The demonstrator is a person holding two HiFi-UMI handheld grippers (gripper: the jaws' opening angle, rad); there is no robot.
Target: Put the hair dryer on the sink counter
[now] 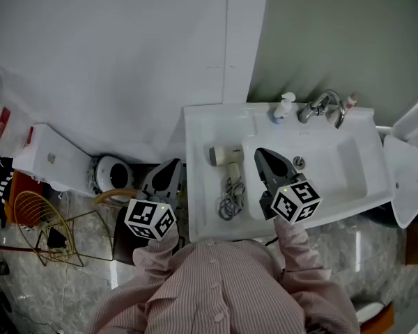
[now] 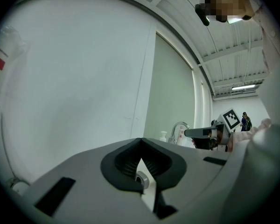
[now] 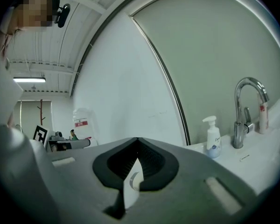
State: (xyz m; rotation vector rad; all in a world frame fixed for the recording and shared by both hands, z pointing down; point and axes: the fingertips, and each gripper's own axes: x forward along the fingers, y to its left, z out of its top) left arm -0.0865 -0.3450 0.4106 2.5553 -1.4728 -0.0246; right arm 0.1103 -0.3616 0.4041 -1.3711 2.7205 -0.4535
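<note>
Hair dryer [image 1: 226, 155] on the table [image 1: 198, 138], probably light, stiff: take the handle. Left gripper [image 1: 171, 167] and right gripper [image 1: 268, 157]: fingers pressed together, empty.

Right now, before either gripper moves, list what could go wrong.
The hair dryer lies close beside the basin; the shut right gripper next to it could knock it in. Its coiled cord sits near the counter's front edge and might slide off, pulling the dryer.

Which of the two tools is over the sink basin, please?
The right tool, shut and empty, is above the basin beside the hair dryer. The left tool hangs left of the sink, off its edge.
</note>
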